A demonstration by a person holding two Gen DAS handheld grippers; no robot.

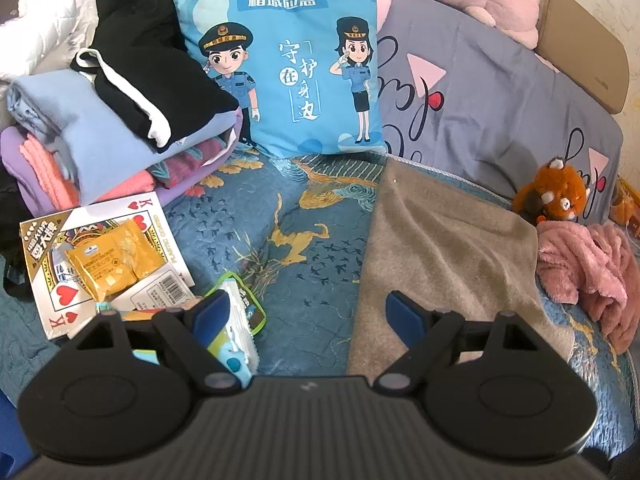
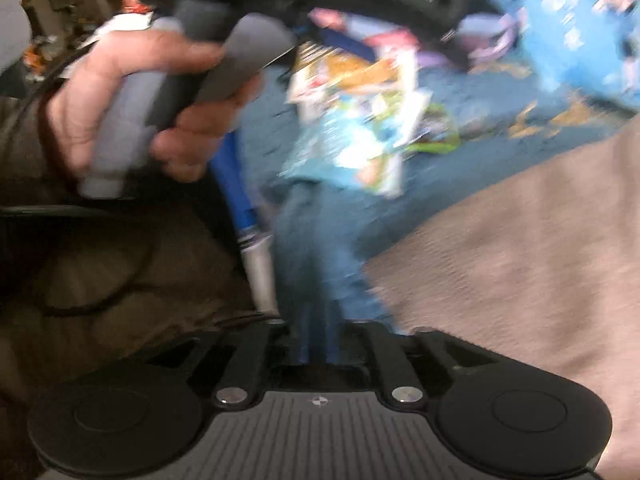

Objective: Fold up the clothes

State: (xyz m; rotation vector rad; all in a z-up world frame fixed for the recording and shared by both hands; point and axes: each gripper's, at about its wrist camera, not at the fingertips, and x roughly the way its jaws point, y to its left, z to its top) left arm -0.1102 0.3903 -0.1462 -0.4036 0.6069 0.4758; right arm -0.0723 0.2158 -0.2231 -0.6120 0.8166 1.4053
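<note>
Taupe fleece cloth (image 1: pixel 448 248) lies flat on the blue patterned quilt (image 1: pixel 280 216), its long axis running away from the person, just ahead and to the right of the left gripper (image 1: pixel 308 312), whose jaws stand wide and empty. In the blurred right wrist view the right gripper (image 2: pixel 316 344) has its fingers nearly together with nothing visibly between them, the cloth's near edge just beside it, so it looks nearer.
</note>
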